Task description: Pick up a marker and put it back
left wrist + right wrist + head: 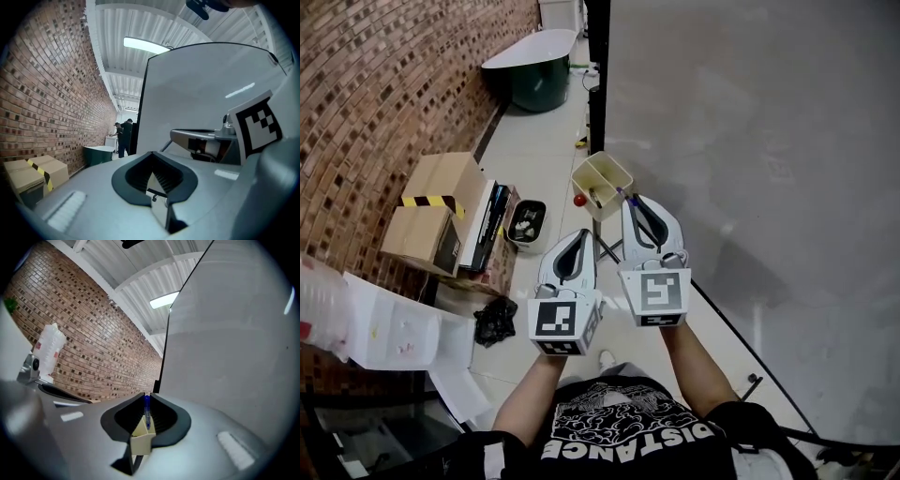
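Seen from above, the person's bare left forearm (525, 394) and right forearm (694, 361) reach forward, close together, each ending in a grey gripper with a cube of square markers at its rear. The left gripper (579, 234) sits slightly nearer the body, its jaws closed together with nothing between them. The right gripper (628, 200) reaches a little farther ahead, just beside the left, its jaws clamped on a blue marker (147, 409) held upright at their tips.
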A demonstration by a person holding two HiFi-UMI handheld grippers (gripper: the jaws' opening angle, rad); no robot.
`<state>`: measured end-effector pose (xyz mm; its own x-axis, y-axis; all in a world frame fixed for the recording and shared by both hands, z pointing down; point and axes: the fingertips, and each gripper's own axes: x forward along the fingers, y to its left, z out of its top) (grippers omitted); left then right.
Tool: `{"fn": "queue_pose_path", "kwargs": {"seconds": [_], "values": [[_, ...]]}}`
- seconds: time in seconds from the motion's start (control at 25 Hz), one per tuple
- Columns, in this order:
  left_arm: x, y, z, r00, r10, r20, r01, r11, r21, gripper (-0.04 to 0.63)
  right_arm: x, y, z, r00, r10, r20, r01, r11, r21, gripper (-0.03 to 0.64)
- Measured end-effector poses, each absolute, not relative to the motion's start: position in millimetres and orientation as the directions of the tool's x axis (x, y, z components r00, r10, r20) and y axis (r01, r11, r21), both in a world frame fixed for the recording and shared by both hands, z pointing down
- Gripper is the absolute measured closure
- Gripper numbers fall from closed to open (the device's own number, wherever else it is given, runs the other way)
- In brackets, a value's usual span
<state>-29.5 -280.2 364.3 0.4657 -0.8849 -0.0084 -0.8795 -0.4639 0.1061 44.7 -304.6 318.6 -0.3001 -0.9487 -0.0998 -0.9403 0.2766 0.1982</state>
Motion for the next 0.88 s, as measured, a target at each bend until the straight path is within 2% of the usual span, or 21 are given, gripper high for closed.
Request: {"fn": "queue_pose_path", "kwargs": {"seconds": [0.88], "values": [[-38.9,-224.1,358.5,0.553,-0.833,0.006,-0.83,-0.55,0.09,0.591,21.1,-221.0,319.7,-0.234,-0.967,-0.099,-0.958,0.213,0.192,0.584]]}}
